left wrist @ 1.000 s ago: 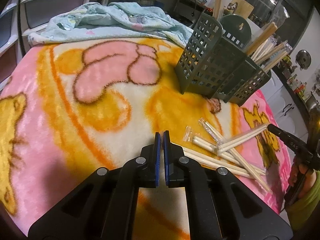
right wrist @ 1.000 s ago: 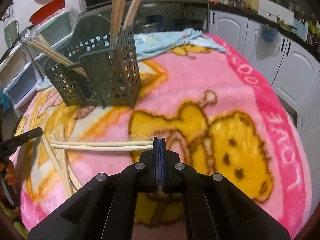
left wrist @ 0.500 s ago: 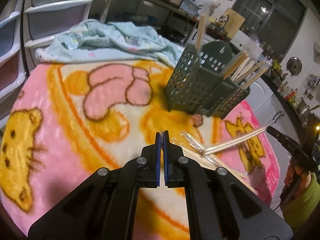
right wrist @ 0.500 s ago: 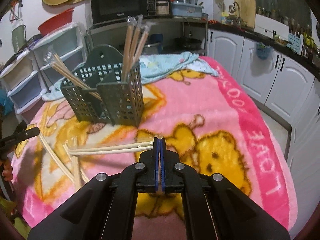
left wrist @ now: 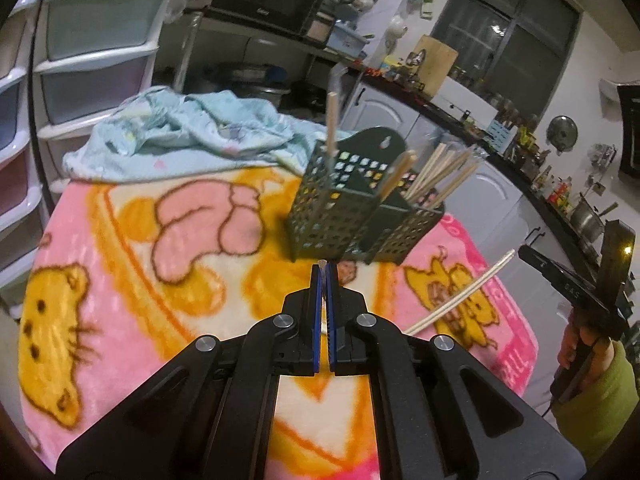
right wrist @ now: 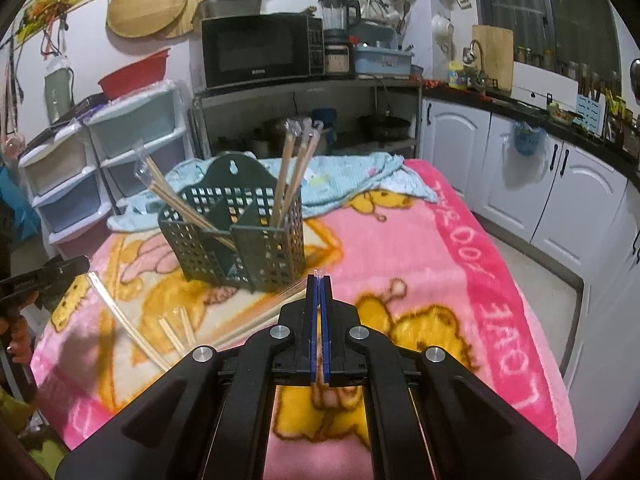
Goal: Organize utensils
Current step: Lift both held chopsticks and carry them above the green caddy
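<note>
Several wrapped chopsticks point(right wrist: 294, 168) upright in green caddy point(right wrist: 240, 248)

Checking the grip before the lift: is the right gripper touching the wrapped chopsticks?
Touching. In the right wrist view the right gripper is shut on the wrapped chopsticks, which run out leftward from between its fingers.

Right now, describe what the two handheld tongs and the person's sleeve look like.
Both tongs are black plastic. The left tongs and right tongs each have two flat fingers lined with blue pads, carried on angular arms with cut-outs and round silver pivot bolts. Seen from the left camera, the right one has a long black body with a small lit yellow light. The hand gripping it wears a green sleeve.
</note>
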Tool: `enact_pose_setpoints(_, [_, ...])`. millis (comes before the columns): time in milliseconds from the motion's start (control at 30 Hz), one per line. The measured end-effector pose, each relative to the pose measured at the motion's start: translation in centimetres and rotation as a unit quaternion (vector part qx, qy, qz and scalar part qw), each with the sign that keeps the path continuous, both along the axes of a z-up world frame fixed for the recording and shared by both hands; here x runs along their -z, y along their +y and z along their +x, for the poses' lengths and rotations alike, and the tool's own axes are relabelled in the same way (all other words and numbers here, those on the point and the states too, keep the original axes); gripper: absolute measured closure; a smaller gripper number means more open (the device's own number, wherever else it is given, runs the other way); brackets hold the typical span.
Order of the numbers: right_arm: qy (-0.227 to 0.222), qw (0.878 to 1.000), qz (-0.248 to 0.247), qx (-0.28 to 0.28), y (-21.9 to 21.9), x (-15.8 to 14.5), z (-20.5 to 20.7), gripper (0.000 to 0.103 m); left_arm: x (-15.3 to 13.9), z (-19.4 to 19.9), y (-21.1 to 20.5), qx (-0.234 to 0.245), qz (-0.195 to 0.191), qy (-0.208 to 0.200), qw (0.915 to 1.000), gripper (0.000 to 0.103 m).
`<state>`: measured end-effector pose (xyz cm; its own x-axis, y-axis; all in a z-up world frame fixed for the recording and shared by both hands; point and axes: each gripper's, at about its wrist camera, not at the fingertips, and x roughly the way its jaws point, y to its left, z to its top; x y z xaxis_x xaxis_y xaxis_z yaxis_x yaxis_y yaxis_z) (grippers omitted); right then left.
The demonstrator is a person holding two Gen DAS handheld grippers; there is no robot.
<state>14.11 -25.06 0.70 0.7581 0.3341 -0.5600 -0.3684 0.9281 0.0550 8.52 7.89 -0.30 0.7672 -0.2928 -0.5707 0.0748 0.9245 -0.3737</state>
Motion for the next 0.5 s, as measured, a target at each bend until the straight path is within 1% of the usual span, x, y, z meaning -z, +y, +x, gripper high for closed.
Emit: enact_pose_setpoints(500, [-0.041, 0.999, 0.012, -0.027, 1.1, -3.2, -1.9, 0.101, -4.0, 0.4, -4.5, 0.057, 0.01, -0.044, 0.9973, 0.102])
